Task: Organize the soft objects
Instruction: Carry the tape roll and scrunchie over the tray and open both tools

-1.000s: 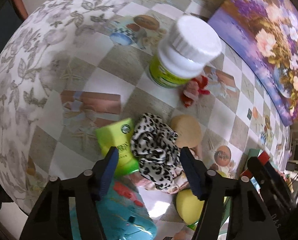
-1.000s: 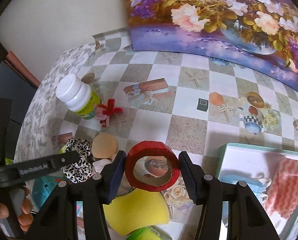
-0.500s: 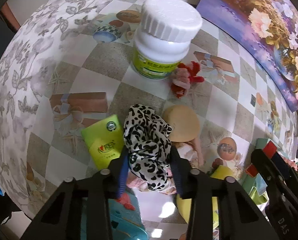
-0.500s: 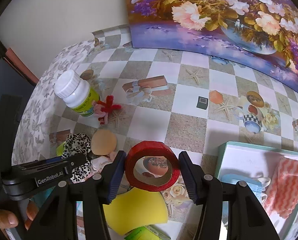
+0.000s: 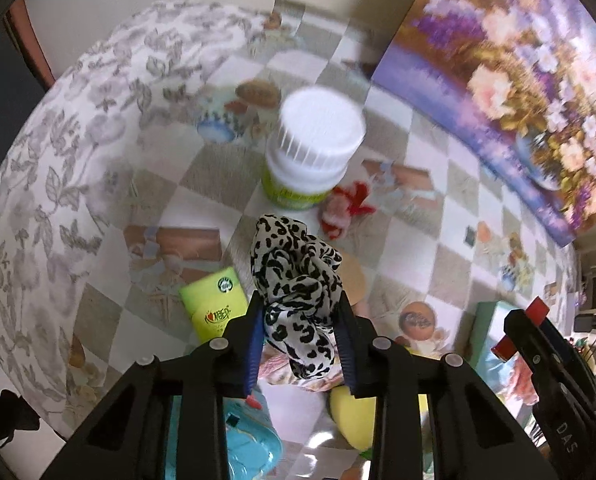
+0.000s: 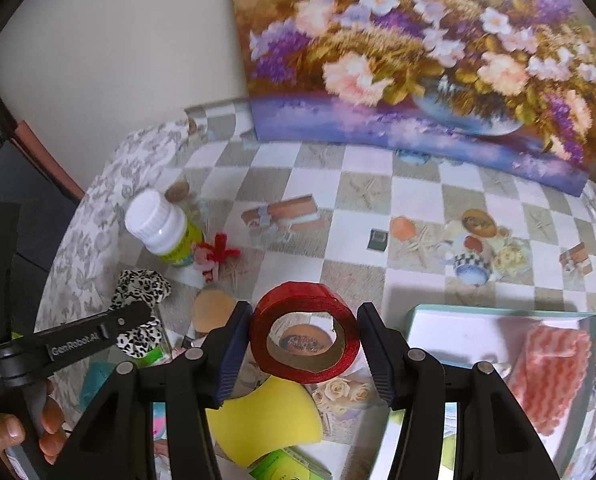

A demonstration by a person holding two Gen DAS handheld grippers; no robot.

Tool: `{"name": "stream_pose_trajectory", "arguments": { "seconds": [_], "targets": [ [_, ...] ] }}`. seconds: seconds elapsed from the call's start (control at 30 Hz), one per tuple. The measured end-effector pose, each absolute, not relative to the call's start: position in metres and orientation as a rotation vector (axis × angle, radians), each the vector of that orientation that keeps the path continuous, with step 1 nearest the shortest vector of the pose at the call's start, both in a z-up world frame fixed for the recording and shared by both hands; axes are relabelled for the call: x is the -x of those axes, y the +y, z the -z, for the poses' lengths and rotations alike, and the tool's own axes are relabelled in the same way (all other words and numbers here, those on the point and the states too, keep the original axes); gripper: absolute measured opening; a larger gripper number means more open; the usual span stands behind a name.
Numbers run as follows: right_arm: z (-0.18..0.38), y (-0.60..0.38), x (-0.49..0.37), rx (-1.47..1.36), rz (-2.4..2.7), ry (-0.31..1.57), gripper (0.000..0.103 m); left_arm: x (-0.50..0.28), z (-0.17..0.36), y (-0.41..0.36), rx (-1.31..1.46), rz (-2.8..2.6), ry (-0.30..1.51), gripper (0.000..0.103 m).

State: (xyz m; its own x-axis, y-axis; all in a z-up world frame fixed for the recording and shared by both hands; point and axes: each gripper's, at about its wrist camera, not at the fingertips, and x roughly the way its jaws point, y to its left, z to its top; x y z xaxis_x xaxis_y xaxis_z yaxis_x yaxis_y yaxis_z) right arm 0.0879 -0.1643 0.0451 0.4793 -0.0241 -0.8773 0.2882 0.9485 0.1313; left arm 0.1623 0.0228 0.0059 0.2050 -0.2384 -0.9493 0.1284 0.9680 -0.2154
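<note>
Underneath, checkered tablecloth [image 6: 361, 248]; left tool [image 5: 299, 332] closing on scrunchie [image 5: 298, 280], right tool [image 6: 303, 344] grips tape [image 6: 303, 344].

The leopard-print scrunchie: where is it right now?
The leopard-print scrunchie sits between the closing jaws of the left gripper, just in front of the white-capped bottle and beside the green packet.

White-capped bottle [image 5: 309, 152], flower painting [image 6: 417, 60], checkered tablecloth [image 6: 357, 216]
</note>
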Motion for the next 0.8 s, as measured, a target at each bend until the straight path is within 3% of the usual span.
{"name": "stream_pose_trajectory", "arguments": {
  "seconds": [0.37, 0.8],
  "targets": [
    [-0.075, -0.186, -0.062, -0.242, 0.281, 1.013, 0.057, -0.142, -0.066, 0.003, 0.104, 0.349, 1.204, 0.034],
    [-0.1, -0.238, -0.005, -0.257, 0.454, 0.987, 0.057, -0.099, -0.098, -0.053, -0.002, 0.459, 1.141, 0.034]
  ]
}}
